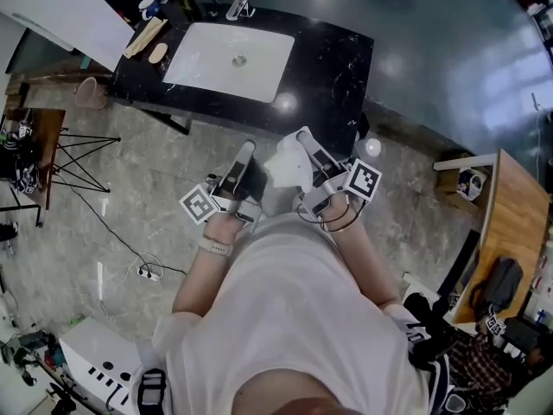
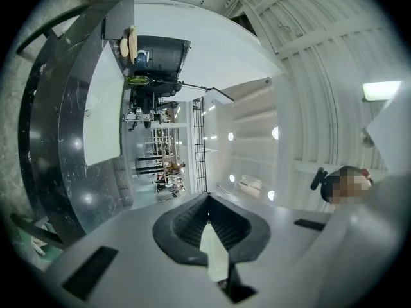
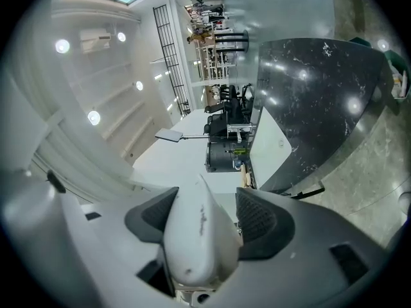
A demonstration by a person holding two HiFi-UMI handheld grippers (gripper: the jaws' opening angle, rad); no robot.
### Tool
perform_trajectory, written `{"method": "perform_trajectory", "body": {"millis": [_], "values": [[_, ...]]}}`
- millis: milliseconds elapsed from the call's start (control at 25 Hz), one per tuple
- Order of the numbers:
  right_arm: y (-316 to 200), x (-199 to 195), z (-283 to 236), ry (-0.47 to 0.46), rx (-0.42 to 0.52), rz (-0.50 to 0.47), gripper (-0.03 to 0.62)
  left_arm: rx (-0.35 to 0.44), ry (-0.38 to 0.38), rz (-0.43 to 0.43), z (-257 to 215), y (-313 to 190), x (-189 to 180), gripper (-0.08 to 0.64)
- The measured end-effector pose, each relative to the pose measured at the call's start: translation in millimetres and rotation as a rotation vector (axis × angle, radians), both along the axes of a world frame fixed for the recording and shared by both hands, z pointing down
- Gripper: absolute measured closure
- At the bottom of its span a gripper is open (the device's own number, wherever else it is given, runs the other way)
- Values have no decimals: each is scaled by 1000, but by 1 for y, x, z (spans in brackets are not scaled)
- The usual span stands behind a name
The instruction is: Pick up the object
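Light: bright, from ceiling lamps [image 3: 62, 45].
Glare: spots on black countertop [image 1: 328, 67].
Edges: my gripper views curve, corners black.
Focus: my head view slightly soft.

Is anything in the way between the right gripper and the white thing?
Nothing visible is. The white thing already sits clamped in the jaws of the right gripper, and the left gripper pinches a thin white edge too.

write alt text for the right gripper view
Close up, the right gripper clamps a smooth white object with a small dark scuff between its two dark fingers. Beyond it, tilted sideways, are a black counter with a white sink and a bright hall.
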State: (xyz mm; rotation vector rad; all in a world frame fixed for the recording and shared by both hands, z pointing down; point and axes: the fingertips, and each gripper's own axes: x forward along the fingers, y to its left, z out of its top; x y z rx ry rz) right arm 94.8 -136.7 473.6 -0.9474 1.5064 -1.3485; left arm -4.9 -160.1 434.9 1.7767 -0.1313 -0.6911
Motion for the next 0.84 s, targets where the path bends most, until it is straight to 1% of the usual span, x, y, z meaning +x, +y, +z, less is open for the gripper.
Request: {"method": "perform_trajectory", "body": {"millis": [440,840], "values": [[-5,1,9,-29,-20,11,298,-11,-12,-13,6,-5,-5,554],[4,6,16,-41,-44,20,298,-6,-13,-4,5,4,2,554]]}}
